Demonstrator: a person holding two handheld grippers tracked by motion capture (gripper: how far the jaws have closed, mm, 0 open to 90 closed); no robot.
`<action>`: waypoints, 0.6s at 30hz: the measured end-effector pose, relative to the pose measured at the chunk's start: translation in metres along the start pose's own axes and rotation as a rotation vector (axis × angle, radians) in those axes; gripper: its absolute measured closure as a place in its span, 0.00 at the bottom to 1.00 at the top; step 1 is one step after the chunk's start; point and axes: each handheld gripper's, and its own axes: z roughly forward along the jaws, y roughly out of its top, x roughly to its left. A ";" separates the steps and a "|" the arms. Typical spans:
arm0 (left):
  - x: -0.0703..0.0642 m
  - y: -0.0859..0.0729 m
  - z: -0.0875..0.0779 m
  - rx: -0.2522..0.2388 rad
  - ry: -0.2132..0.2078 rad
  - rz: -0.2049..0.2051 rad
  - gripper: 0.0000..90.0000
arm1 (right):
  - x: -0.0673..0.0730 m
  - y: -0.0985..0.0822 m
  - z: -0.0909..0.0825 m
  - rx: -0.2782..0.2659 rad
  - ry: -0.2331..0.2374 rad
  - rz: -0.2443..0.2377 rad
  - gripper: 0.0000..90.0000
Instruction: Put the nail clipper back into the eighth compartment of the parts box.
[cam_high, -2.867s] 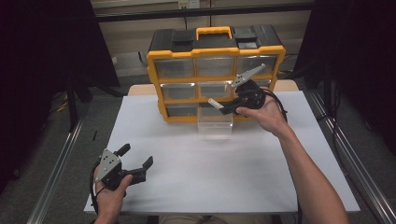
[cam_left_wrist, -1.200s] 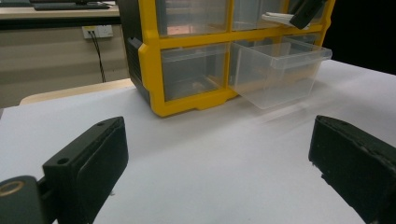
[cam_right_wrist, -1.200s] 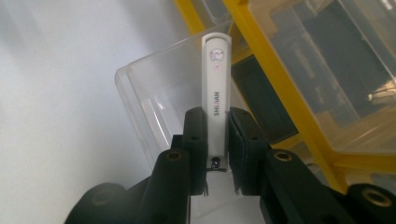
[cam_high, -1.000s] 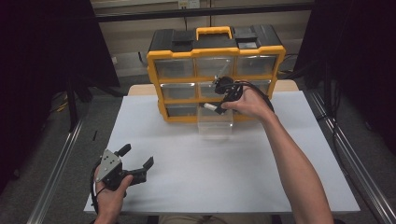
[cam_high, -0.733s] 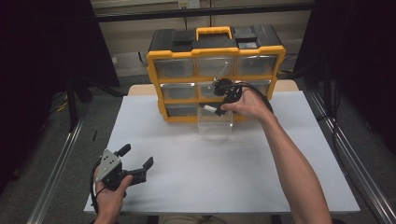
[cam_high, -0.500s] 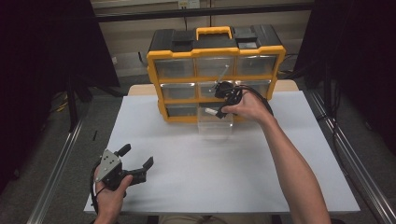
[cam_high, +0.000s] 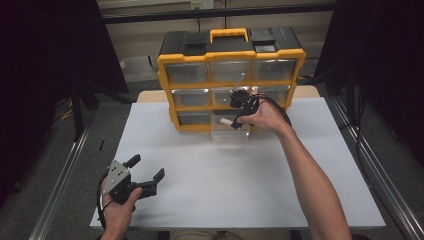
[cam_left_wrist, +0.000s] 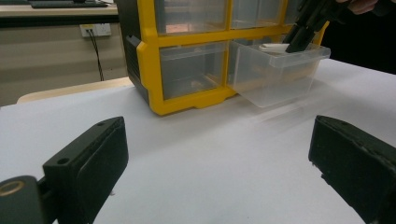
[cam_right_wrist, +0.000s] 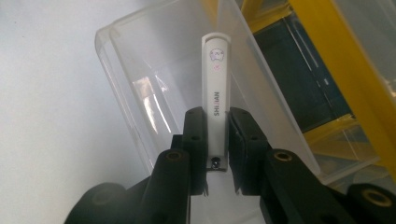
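- a white desk (cam_high: 260, 185) fills the middle of the high view; its surface is matt and evenly lit
- a light wooden edge (cam_high: 150, 95) shows at the far side of the desk, behind the white top
- grey floor (cam_high: 90, 140) lies to the left and right of the desk
- metal rails (cam_high: 62, 182) run along the floor on both sides, slanting toward the far wall
- the far wall (cam_high: 140, 55) is beige, with horizontal panel lines; a white socket (cam_left_wrist: 95, 30) sits on it with dark cables hanging down
- dark curtains (cam_high: 45, 60) close off both sides of the room
- a dark bar (cam_high: 215, 12) crosses the top of the high view
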 end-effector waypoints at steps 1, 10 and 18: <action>0.000 0.000 0.000 0.000 0.000 0.000 0.05 | 0.000 0.000 0.001 -0.003 0.005 -0.005 0.86; 0.001 0.000 0.001 0.000 -0.005 0.001 0.05 | -0.002 -0.003 0.009 -0.004 0.015 0.033 0.86; 0.001 -0.001 0.001 0.006 0.003 0.007 0.05 | -0.002 -0.004 0.013 0.018 0.010 0.040 0.86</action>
